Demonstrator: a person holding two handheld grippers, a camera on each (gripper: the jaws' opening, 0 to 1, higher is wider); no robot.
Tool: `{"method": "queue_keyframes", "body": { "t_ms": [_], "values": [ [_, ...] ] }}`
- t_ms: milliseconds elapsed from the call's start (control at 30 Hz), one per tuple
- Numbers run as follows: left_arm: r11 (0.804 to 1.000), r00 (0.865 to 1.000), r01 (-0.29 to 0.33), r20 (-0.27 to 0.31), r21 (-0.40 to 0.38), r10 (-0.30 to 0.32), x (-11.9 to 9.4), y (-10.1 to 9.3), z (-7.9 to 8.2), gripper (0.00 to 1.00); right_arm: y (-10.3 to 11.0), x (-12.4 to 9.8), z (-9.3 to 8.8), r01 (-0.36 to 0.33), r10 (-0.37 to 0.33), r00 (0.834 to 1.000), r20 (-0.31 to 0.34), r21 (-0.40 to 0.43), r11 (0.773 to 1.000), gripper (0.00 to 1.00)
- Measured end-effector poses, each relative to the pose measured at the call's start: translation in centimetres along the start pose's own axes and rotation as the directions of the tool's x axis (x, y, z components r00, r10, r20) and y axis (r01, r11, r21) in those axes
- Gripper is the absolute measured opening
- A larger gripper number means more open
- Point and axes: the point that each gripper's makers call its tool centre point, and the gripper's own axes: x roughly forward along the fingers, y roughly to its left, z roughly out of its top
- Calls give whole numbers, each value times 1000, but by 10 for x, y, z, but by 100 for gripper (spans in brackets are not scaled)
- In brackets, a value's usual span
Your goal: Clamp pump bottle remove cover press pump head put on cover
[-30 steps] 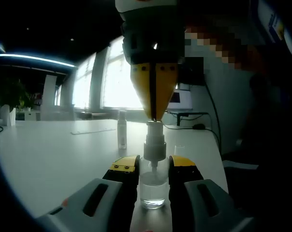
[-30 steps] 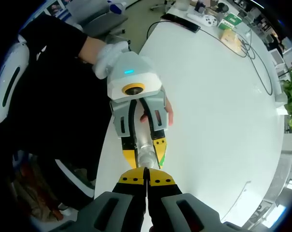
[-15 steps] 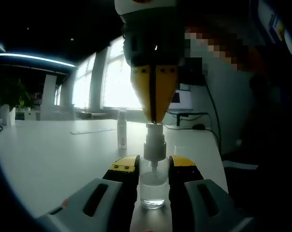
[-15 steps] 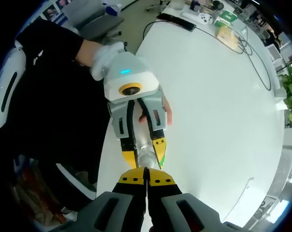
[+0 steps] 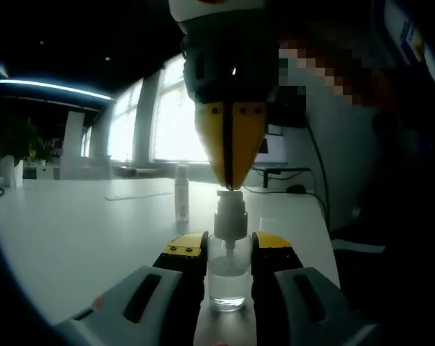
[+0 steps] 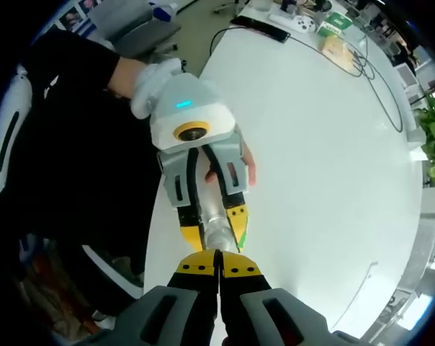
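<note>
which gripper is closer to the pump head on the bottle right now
Right. The right gripper, jaws shut, has its tips right at the top of the pump head. The left gripper clamps the pump bottle lower, around its clear body.

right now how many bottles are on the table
2. The pump bottle stands clamped between the left gripper jaws, with the shut right gripper tip on its pump head. A slim bottle stands farther back on the table.

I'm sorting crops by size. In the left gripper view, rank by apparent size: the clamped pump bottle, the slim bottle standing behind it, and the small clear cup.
1. pump bottle, nearest the camera
2. slim bottle
3. clear cup, faint
</note>
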Motion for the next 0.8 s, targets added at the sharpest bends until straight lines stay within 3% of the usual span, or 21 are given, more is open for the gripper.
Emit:
{"method": "queue_keyframes", "body": {
  "t_ms": [167, 467, 800],
  "values": [
    [1000, 1000, 0, 1, 2, 0, 0, 1, 0, 15, 0, -6, 1, -9, 10, 999, 42, -18, 1000, 0],
    [1000, 1000, 2, 2, 1, -2, 0, 1, 0, 15, 0, -5, 2, -21, 21, 1000, 0, -54, 998, 0],
    [1000, 1000, 3, 1, -1, -3, 0, 0, 0, 15, 1, -5, 2, -19, 19, 1000, 5, -41, 999, 0]
  ]
}}
